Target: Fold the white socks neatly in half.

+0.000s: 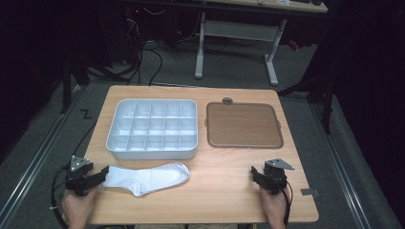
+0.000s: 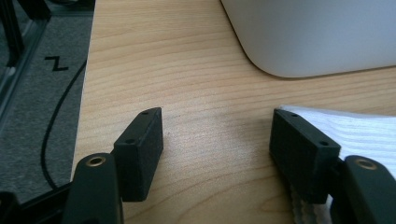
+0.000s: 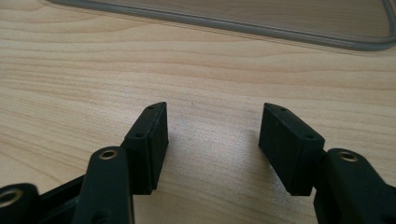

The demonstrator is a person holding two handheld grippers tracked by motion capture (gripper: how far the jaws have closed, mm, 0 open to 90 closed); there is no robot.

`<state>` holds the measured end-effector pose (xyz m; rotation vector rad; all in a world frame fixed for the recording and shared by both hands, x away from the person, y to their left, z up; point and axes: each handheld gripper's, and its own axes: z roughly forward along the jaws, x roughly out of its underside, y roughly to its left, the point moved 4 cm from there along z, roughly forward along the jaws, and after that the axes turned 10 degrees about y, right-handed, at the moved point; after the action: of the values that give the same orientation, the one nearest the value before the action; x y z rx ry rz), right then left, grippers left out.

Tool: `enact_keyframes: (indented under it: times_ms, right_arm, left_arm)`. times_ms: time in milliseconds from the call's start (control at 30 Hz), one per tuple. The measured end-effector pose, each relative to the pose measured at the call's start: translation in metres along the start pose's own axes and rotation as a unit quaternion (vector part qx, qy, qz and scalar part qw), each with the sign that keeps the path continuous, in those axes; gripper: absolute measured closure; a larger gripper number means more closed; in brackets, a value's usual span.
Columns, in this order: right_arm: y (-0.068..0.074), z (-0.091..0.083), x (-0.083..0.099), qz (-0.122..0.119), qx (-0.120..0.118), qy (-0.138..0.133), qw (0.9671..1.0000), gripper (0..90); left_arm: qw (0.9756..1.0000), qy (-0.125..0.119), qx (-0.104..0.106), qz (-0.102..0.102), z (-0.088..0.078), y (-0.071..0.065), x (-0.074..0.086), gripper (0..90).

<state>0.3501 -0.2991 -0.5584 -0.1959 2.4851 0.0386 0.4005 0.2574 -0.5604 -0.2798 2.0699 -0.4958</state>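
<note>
A white sock point(image 1: 145, 177) lies flat on the wooden table near its front left, toe toward the right. My left gripper point(image 1: 98, 175) rests at the sock's cuff end, open; in the left gripper view its right jaw touches the ribbed cuff point(image 2: 359, 133) and bare wood lies between the jaws point(image 2: 217, 128). A white compartment tray point(image 1: 153, 129) stands behind the sock, its several cells empty. My right gripper point(image 1: 260, 175) sits open at the front right, with only wood between its jaws point(image 3: 212, 123).
A brown lid with a grey rim point(image 1: 243, 125) lies flat to the right of the tray, its edge seen in the right gripper view point(image 3: 280, 28). Beyond the table are a white desk frame point(image 1: 236, 45), cables and dark floor point(image 2: 42, 93).
</note>
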Motion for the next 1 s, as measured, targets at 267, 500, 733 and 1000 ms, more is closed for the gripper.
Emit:
enact_keyframes:
  times_ms: [267,500,733,1000]
  right_arm:
    - [0.0001,0.0002,-0.0002,-0.001,-0.001,0.000,1.0000,41.6]
    - [0.0003,0.0006,-0.0004,-0.004,-0.001,-0.001,1.0000,40.3]
    - [0.0007,0.0008,-0.0007,-0.004,-0.001,0.001,1.0000,38.8]
    - [0.0010,0.0008,-0.0007,-0.004,-0.003,0.001,1.0000,39.4]
  left_arm:
    - [0.9999,0.001,-0.006,0.012,0.0007,-0.0018,0.0023,34.3]
    - [1.0000,0.002,-0.002,0.004,0.0001,-0.0012,0.0014,33.3]
    - [1.0000,0.003,-0.002,0.007,0.0002,-0.0020,0.0020,32.4]
    - [0.9998,0.004,-0.007,0.018,0.0011,-0.0030,0.0037,31.9]
